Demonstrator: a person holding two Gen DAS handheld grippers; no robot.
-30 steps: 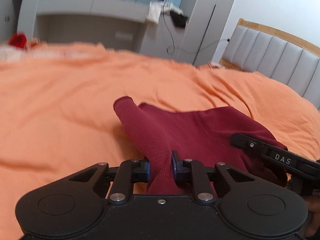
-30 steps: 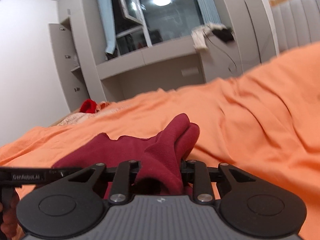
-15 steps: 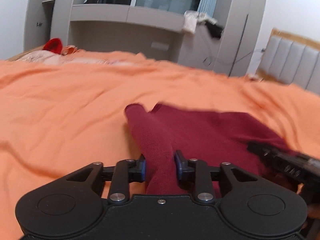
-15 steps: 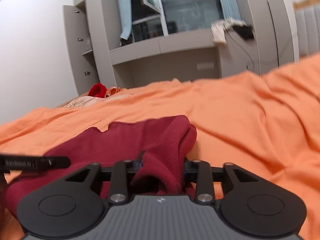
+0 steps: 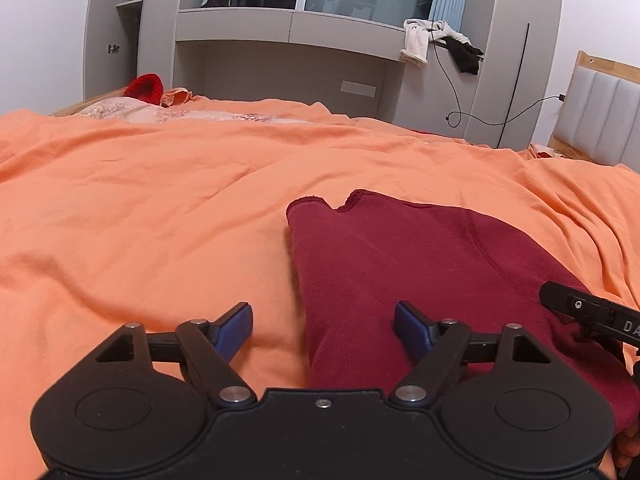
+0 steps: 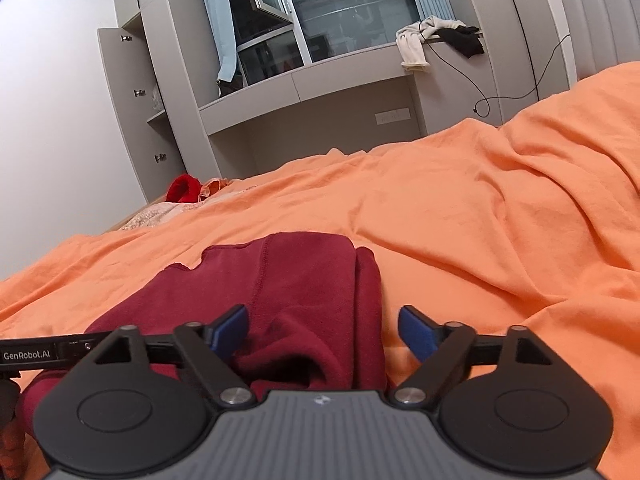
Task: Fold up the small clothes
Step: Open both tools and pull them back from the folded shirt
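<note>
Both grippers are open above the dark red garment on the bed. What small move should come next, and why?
Probably draw both grippers back from the garment. The left gripper and right gripper have just been opening; cloth lies between their blue pads unpinched, and the garment rests folded on the orange bedcover. Pulling away clear lets the fold stay.

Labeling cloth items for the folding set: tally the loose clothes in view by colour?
Dark red garment on the orange bedspread: 1
Bright red item at the far edge of the bed: 1
White garment on the window ledge: 1
Black garment beside it: 1
Total: 4
</note>
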